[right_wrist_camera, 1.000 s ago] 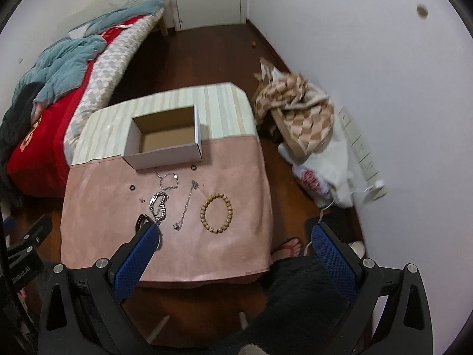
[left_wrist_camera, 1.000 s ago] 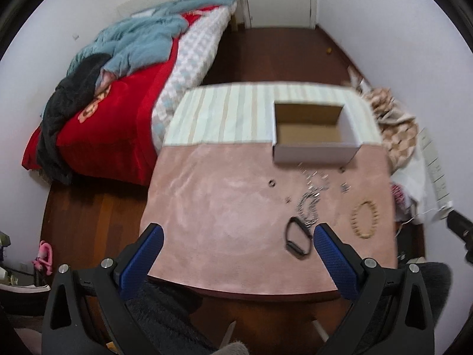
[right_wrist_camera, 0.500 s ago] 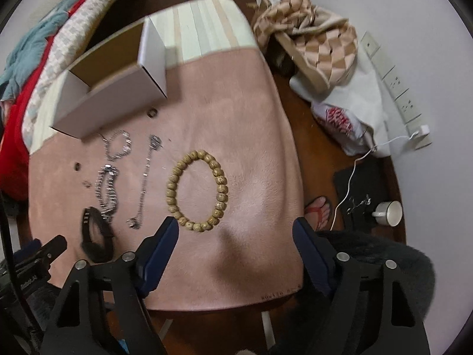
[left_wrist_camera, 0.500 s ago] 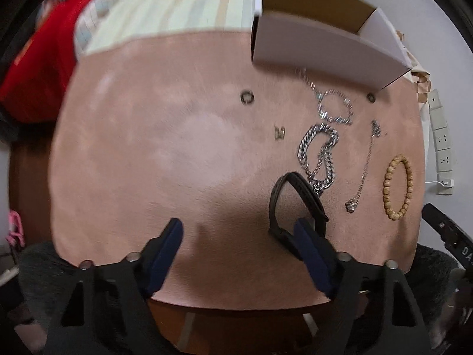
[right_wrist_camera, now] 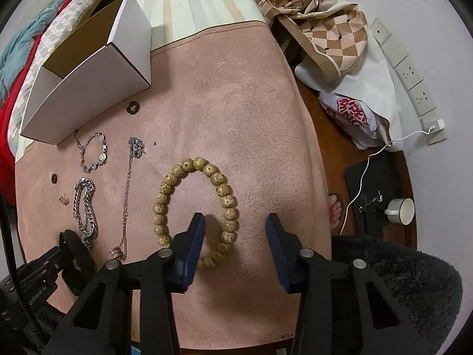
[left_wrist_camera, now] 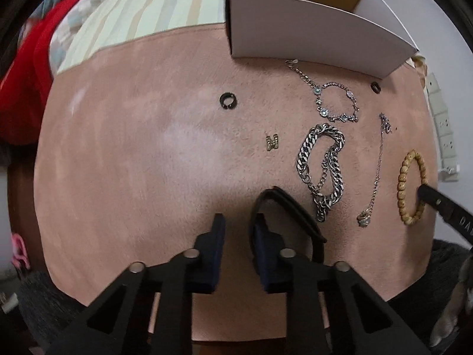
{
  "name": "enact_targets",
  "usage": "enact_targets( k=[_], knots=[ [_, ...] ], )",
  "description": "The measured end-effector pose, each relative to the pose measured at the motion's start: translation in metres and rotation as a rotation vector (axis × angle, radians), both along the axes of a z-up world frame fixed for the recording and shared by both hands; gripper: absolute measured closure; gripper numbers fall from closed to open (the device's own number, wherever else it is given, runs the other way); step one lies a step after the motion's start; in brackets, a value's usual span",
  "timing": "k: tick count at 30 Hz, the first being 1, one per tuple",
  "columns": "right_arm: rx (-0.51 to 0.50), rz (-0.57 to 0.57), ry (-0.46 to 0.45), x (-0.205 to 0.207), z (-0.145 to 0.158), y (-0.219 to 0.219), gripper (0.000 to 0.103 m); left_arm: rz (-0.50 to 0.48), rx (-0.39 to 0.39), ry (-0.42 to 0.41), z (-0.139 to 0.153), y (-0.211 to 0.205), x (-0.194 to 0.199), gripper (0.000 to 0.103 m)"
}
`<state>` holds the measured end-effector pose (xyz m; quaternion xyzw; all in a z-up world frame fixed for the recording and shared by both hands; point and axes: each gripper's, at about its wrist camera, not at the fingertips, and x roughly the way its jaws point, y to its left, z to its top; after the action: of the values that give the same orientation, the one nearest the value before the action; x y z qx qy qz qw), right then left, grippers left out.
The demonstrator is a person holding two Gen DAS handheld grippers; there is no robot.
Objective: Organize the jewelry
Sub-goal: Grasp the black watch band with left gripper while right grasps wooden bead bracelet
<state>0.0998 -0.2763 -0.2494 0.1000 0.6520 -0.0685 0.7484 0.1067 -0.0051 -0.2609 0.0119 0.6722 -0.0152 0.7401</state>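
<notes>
Jewelry lies on a pink cloth. My left gripper (left_wrist_camera: pixel 238 222) is low over the cloth, its jaws narrowed around the left edge of a black band bracelet (left_wrist_camera: pixel 291 210), with a gap still showing. My right gripper (right_wrist_camera: pixel 235 222) is open, its jaws astride the right side of a wooden bead bracelet (right_wrist_camera: pixel 195 207). A thick silver chain (left_wrist_camera: pixel 323 165), a jewelled bracelet (left_wrist_camera: pixel 337 100), a thin pendant necklace (left_wrist_camera: pixel 375 174), an H-shaped charm (left_wrist_camera: pixel 272 141) and two dark rings (left_wrist_camera: pixel 227 100) (left_wrist_camera: pixel 375 86) lie around. An open white cardboard box (left_wrist_camera: pixel 310 41) stands behind them.
The table's far half has a striped cloth (left_wrist_camera: pixel 142 20). A bed with a red cover (left_wrist_camera: pixel 17 68) is on the left. On the right floor lie a checked bag (right_wrist_camera: pixel 322 20), a white plastic bag (right_wrist_camera: pixel 357 118), a power strip (right_wrist_camera: pixel 411 74) and a cup (right_wrist_camera: pixel 400 211).
Both grippers came down close to the table. The left jaws narrowed around the black band. The right jaws narrowed over the bead bracelet.
</notes>
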Motion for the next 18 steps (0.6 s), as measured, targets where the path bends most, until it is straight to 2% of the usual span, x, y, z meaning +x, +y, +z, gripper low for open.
enact_targets(
  k=[1,6,12,14,15,18],
  knots=[
    [-0.005,-0.002,-0.002,0.000,0.000,-0.001,0.068,-0.008,0.005,-0.007,0.001,-0.002,0.000,0.090],
    [-0.033,0.011,-0.010,-0.001,-0.001,-0.002,0.076,-0.029,0.015,-0.032,0.002,-0.015,-0.002,0.095],
    [-0.062,0.029,-0.009,-0.001,0.001,0.001,0.081,-0.032,0.019,-0.047,-0.003,-0.028,-0.006,0.098],
    [-0.075,0.032,-0.008,-0.002,0.001,0.001,0.086,-0.025,0.023,-0.054,-0.002,-0.030,-0.015,0.100],
    [-0.074,0.033,-0.010,-0.001,0.001,0.001,0.093,-0.020,0.023,-0.058,-0.002,-0.031,-0.017,0.100],
    [-0.056,0.028,-0.012,-0.001,0.001,0.000,0.093,-0.014,0.016,-0.068,0.004,-0.018,-0.013,0.101]
  ],
)
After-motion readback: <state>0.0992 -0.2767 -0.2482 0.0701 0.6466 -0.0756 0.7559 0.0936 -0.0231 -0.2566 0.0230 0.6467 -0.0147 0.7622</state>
